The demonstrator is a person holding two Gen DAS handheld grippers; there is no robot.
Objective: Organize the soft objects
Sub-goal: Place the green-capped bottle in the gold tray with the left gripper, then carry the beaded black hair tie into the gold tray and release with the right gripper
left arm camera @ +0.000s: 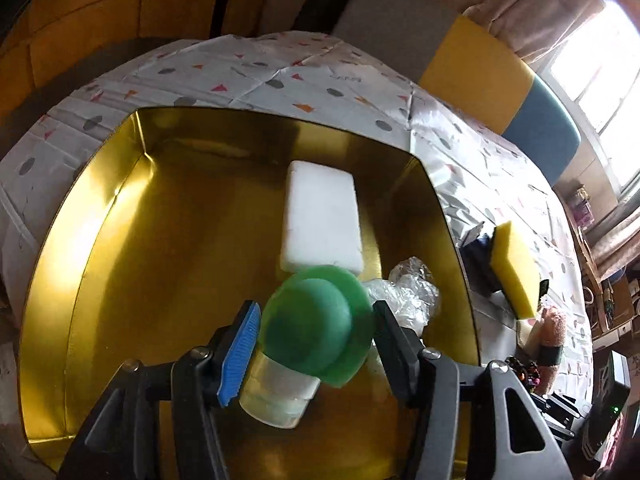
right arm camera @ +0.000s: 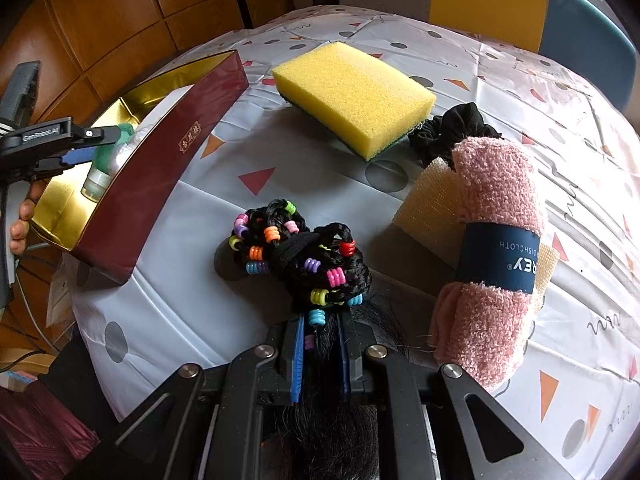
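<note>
The gold-lined box point(left arm camera: 100, 216) is the landmark here, and the sorting is partway done: inside it lie a white foam block point(left arm camera: 322, 220) toward the far wall and a crumpled clear plastic bag point(left arm camera: 408, 292) near the right wall.

The left gripper point(left arm camera: 316, 332) hangs over the box's near half with a green squeeze bottle point(left arm camera: 316, 324) between its fingers. The jaws look spread slightly wider than the bottle (a sliver of gap shows on the right side), so my judgement is that this is the release step, with the bottle being let go into the box rather than carried.

The right gripper point(right arm camera: 320, 344) sits outside the box, to its right on the patterned tablecloth point(right arm camera: 500, 80), pinched tight on the loose end of a black braided hairpiece with coloured beads point(right arm camera: 296, 256). Beyond the hairpiece, also outside the box, wait a yellow sponge point(right arm camera: 352, 92), a black scrunchie point(right arm camera: 452, 128) and a rolled pink dishcloth point(right arm camera: 492, 248) lying on a beige mesh cloth point(right arm camera: 428, 204).

Next, I judge, the hairpiece needs lifting clear of the box's maroon outer wall point(right arm camera: 160, 172) and carrying left over it; the dangling braids could snag the rim, so height matters.
</note>
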